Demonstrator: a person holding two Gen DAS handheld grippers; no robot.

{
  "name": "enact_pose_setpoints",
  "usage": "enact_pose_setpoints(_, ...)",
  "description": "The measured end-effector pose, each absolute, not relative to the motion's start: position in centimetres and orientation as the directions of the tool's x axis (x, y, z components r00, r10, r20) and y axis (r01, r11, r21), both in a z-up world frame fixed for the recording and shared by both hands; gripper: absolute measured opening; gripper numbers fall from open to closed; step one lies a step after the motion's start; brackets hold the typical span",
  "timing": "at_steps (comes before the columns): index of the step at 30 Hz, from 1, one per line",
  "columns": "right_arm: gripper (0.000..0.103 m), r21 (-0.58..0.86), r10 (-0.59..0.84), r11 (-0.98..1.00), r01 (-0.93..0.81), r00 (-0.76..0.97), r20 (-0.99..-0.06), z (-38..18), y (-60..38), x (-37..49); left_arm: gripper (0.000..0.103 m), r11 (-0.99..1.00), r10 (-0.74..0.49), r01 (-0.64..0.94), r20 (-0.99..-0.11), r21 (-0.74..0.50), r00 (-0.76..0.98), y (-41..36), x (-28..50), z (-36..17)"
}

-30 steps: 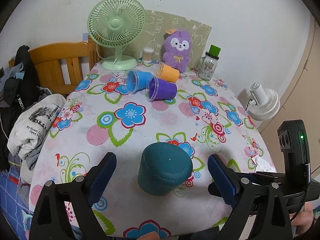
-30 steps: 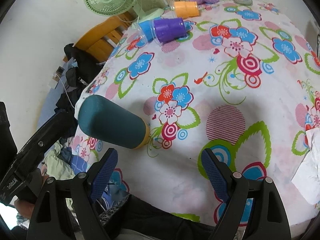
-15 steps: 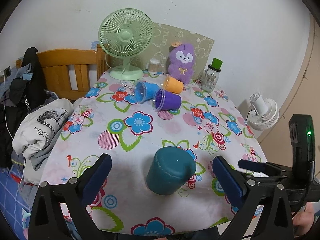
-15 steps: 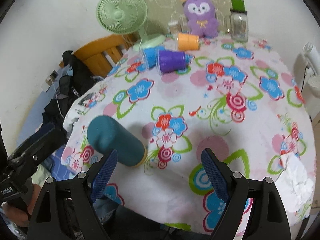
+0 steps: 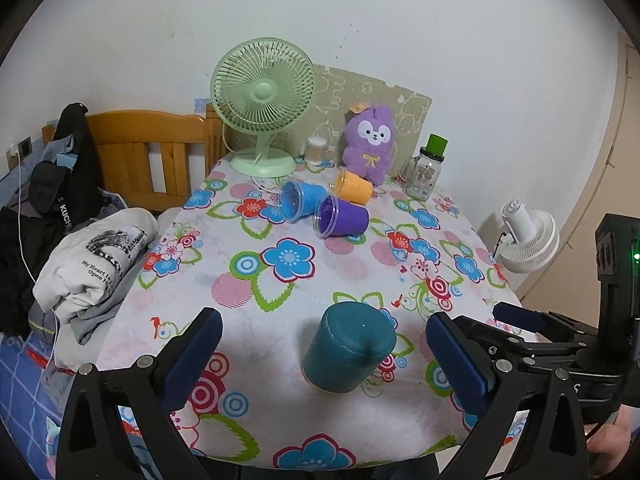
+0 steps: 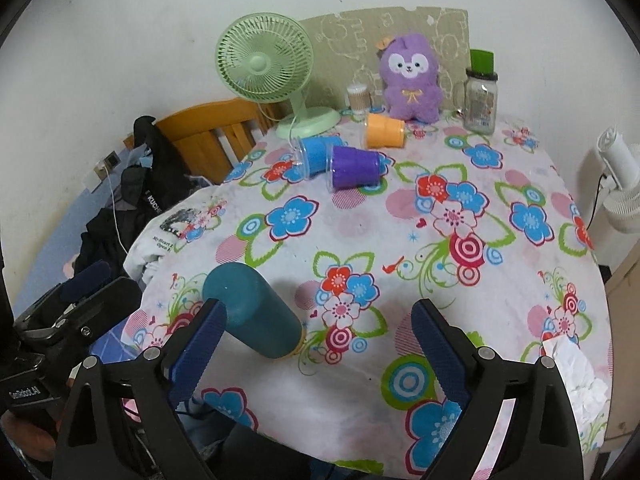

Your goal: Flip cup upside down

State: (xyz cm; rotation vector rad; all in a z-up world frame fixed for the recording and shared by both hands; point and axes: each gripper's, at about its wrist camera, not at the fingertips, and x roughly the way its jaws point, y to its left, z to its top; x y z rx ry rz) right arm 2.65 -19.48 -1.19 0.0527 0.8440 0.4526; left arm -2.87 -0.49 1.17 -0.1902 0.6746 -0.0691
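A dark teal cup (image 5: 347, 347) stands upside down near the front edge of the flowered table, its closed base up; it also shows in the right wrist view (image 6: 254, 310). My left gripper (image 5: 324, 356) is open and empty, its blue pads wide either side of the cup and apart from it. My right gripper (image 6: 318, 344) is open and empty, to the right of the cup. A blue cup (image 5: 301, 201), a purple cup (image 5: 342, 221) and an orange cup (image 5: 353, 187) lie on their sides at the far end.
A green fan (image 5: 262, 106), a purple plush toy (image 5: 370, 148), a jar with a green lid (image 5: 426, 168) and a small jar stand at the back. Folded clothes (image 5: 92, 256) lie at the table's left. Crumpled paper (image 6: 572, 372) lies at the right edge. A white fan (image 5: 528, 240) stands beyond the table.
Both grippers have pulled back and up from the table, so the teal cup looks smaller and farther. The cup itself stays upside down in place.
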Motion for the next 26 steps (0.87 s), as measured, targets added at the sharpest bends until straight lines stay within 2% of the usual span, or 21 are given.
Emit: enact_pose_setpoints(26, 0.097, 0.224, 0.418, 0.898, -0.378, 0.575, -0.703, -0.42, -19.18, 2.12, 0.103, 0.987, -0.091, -0.005, -0.585, -0.160, 0.806, -0.65, -3.58, 2.00)
